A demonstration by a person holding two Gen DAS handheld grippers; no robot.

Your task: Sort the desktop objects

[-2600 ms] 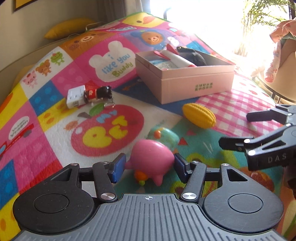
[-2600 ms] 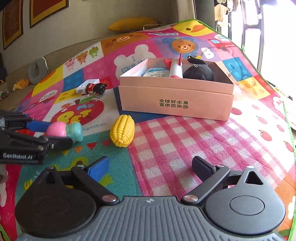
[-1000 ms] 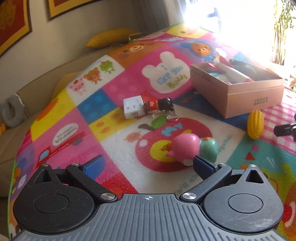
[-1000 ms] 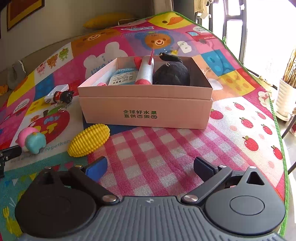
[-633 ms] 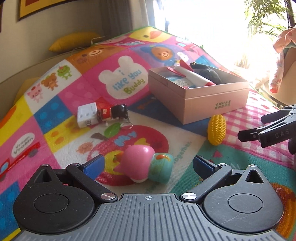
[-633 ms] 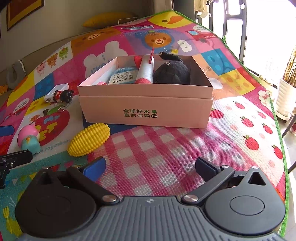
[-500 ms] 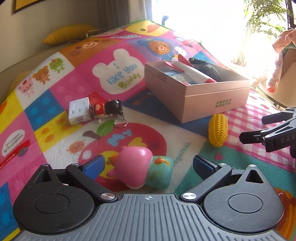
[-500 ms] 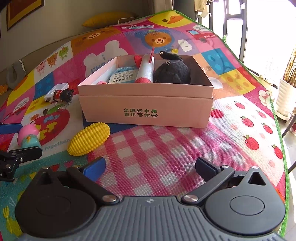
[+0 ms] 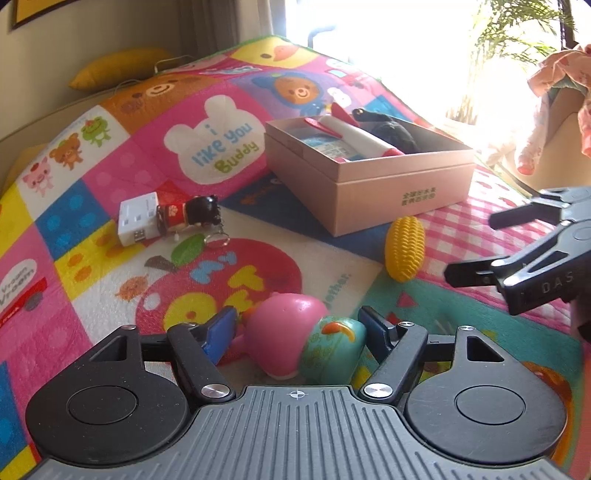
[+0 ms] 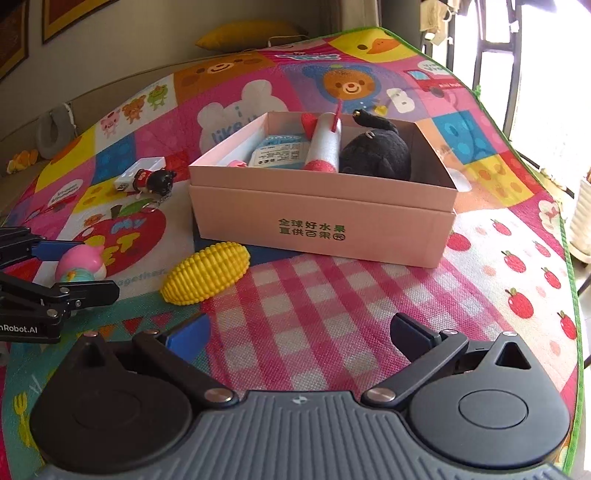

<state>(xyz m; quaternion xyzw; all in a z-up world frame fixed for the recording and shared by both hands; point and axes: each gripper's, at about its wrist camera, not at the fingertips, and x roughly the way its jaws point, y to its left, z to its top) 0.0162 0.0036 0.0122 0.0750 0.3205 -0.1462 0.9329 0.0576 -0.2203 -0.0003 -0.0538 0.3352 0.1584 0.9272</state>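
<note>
A bright cartoon play mat (image 9: 110,173) covers the surface, with a yellow cushion (image 10: 251,35) at its far edge by the wall. The left tool (image 9: 295,328) sits low at 6 o'clock in its own view, its blue pads (image 9: 219,328) closed in around the pink and teal toy (image 9: 299,339), which lies on its side on the mat between them; the right pad touches the teal end, while contact on the pink side cannot be told. At 1 o'clock stands the pink box (image 9: 369,184), holding a black plush (image 10: 376,153), a white roller (image 10: 325,142) and a blue packet (image 10: 280,149). The yellow corn toy (image 9: 404,247) lies just beside the box's near corner. At 10 o'clock lie a white adapter (image 9: 135,218) and a figure keychain (image 9: 188,218), touching. The right tool (image 10: 299,332) hovers wide apart and empty over the checked patch, corn at its 11 o'clock.
</note>
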